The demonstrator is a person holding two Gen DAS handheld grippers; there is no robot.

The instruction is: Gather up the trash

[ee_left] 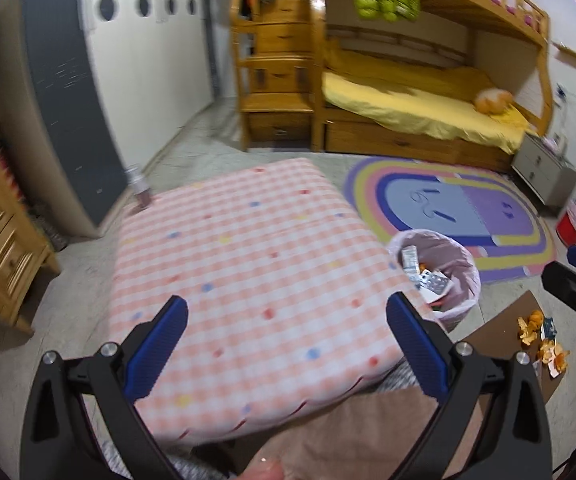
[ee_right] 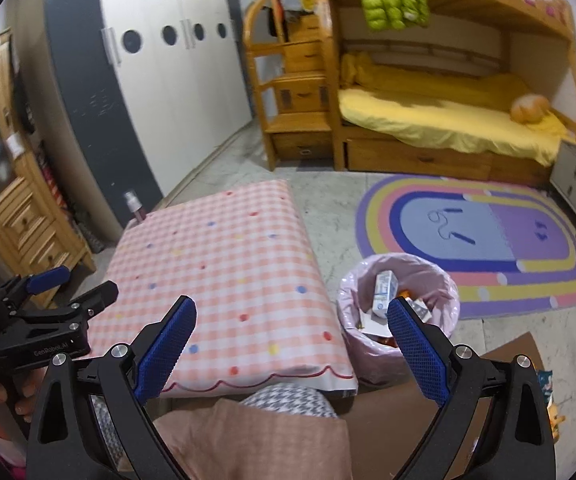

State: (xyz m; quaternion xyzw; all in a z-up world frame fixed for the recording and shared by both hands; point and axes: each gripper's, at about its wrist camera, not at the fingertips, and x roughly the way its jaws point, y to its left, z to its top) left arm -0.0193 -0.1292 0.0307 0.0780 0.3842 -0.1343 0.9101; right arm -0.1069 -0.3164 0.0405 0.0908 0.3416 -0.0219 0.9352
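Left gripper [ee_left: 288, 344] spread, empty, above checked mattress [ee_left: 240, 272] | right gripper [ee_right: 291, 344] spread, empty | pink-lined trash bin [ee_right: 397, 312] beside mattress, holding cartons | orange peels [ee_left: 539, 340] on cardboard [ee_left: 503, 332] nearby

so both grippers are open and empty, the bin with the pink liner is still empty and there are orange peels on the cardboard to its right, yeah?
Not quite: the bin with the pink liner is not empty. The right wrist view shows a small carton and other scraps inside it. The rest holds: the left gripper and the right gripper are both open with nothing between their fingers, and orange peels lie on the cardboard to the bin's right.
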